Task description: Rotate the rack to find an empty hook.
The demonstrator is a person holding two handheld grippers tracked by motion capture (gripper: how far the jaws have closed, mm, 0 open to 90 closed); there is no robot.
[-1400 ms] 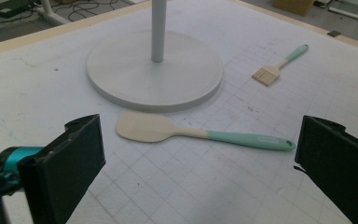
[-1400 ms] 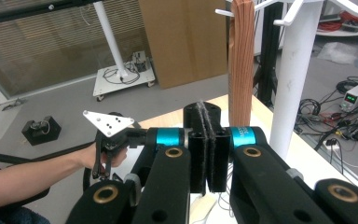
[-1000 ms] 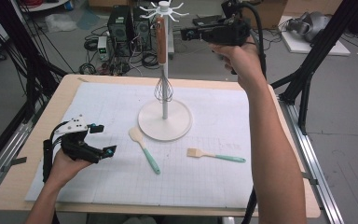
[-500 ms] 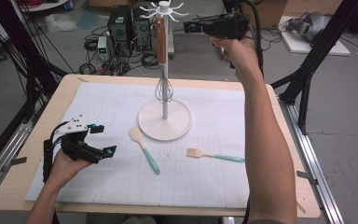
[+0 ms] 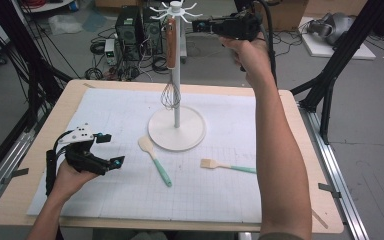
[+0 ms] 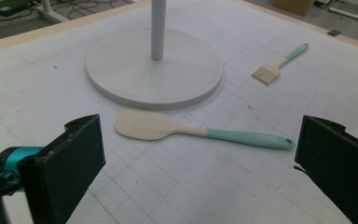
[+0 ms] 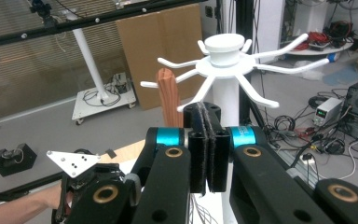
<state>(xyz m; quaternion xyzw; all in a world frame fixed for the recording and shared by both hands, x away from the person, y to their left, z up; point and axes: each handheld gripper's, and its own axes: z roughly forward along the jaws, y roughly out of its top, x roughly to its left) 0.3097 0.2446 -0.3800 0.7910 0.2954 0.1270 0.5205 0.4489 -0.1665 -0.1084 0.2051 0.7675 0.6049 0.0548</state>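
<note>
High view: right hand-held gripper (image 5: 203,25), clenched on nothing, upper centre beside white hook stand (image 5: 176,65) bearing hung whisk (image 5: 170,50); left hand-held gripper (image 5: 111,149) released, lower left on table (image 5: 300,165); best next a slow, square approach to spatula (image 5: 154,152), frame centre.

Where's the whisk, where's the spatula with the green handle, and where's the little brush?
Whisk (image 5: 170,95), high view, on its wire loops beside the stand's pole.
Spatula (image 6: 147,125), left gripper view, on its cream blade.
Brush (image 6: 266,73), left gripper view, on its pale bristle head.
</note>
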